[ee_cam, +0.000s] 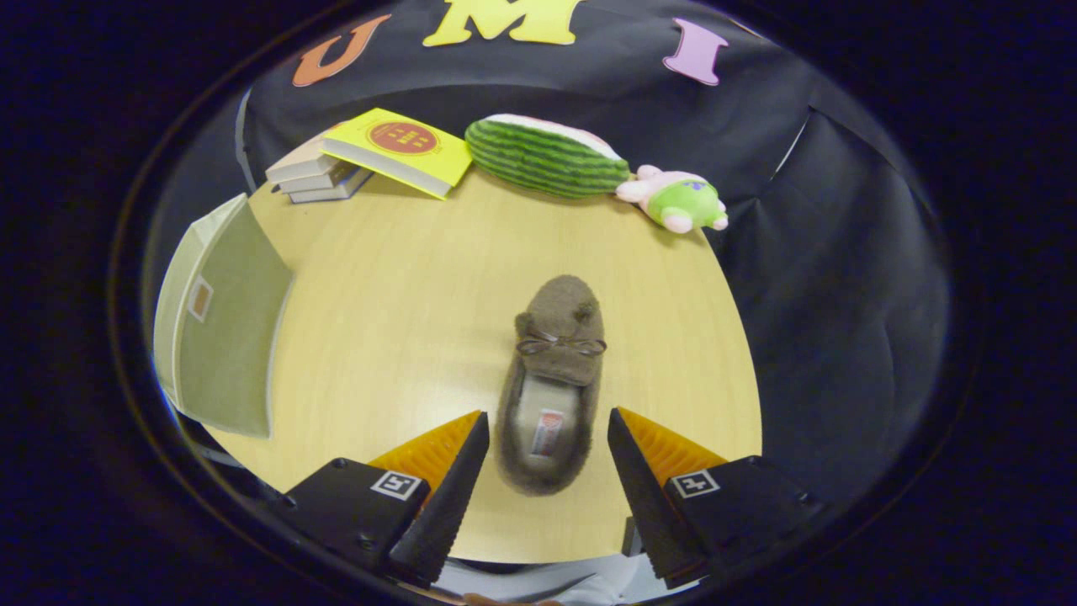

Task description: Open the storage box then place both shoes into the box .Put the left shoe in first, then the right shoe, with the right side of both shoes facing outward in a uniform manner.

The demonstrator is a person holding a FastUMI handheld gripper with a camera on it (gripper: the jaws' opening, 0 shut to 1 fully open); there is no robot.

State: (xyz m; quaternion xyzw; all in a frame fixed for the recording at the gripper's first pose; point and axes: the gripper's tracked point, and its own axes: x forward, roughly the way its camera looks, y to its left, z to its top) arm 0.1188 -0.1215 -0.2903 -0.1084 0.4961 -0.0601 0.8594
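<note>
- Nearest to us, the tool (548, 442) hangs above the surface (404, 320) with its two fingers spread wide. They hold nothing and touch nothing.
- Between the fingertips (471, 438) lies the heel of a fuzzy brown shoe (551, 383), a moccasin slipper with a small bow across its top. Its opening faces up and its toe points straight away from us, so it lines up with the tool's reach.
- We judge that the fingers straddle the heel because a grasp comes next: each finger has clear room on either side, and closing would pinch the soft walls around the opening. Whether this is the left or the right shoe we cannot tell.
- Off to the left of the fingers, well apart from the shoe, stands the storage box (220, 324), a pale fabric container at the rim of the surface. One broad flat face with a small tag shows toward us; we cannot tell whether it is open.
- Farther on, beyond the box, sits a short stack of books (324, 172) with a yellow book (400, 150) resting tilted on top.
- Beside the books, at the far rim, lies a watermelon-slice plush (543, 157), and just to its right a small pink and green plush toy (677, 199).
- These far things sit well clear of the shoe and the box, so the way between them looks unobstructed.
</note>
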